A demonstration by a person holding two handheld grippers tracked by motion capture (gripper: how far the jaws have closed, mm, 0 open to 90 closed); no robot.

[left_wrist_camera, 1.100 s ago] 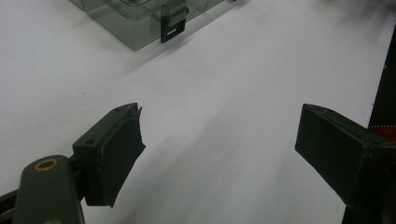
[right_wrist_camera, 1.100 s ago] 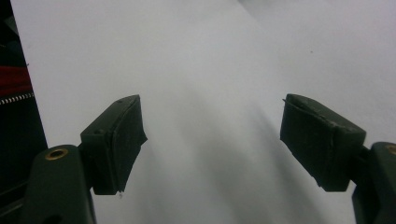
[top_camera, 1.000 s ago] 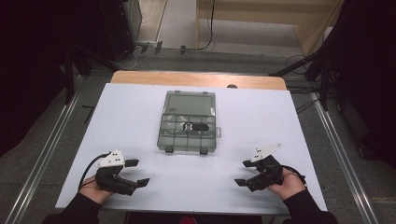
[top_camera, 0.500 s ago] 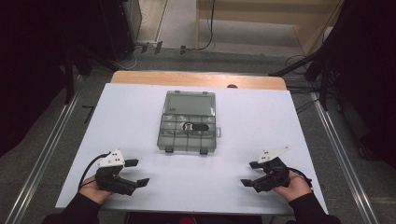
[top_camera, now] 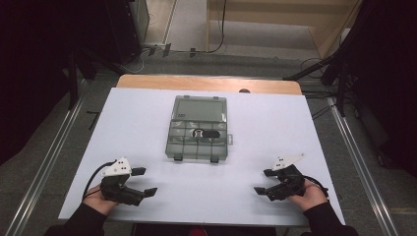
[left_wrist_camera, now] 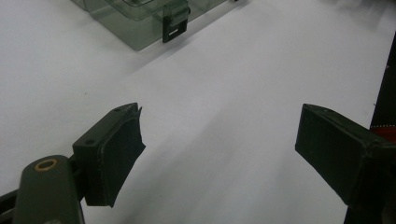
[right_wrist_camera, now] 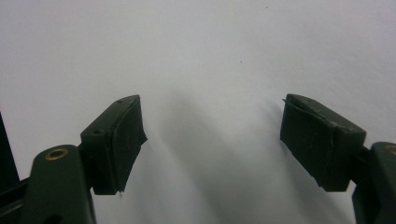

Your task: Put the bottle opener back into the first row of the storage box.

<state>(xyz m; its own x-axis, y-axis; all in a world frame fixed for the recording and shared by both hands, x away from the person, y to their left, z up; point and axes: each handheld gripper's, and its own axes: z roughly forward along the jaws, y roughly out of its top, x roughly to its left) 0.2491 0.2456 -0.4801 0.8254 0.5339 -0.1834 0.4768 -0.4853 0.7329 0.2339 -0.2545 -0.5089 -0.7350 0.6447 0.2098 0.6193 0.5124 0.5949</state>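
White table [top_camera: 147,123], clear compartment box [top_camera: 199,129] midway beyond both tongs, left [top_camera: 145,181] and right [top_camera: 261,181], gaping wide.

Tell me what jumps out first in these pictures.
A clear plastic box with small compartments sits shut at the middle of the white table, something black inside it. Nearer the person, the left gripper and right gripper rest at the table's front corners, jaws open and holding nothing.

A closed clear organizer box [top_camera: 199,129] lies centred on the white table [top_camera: 295,123].
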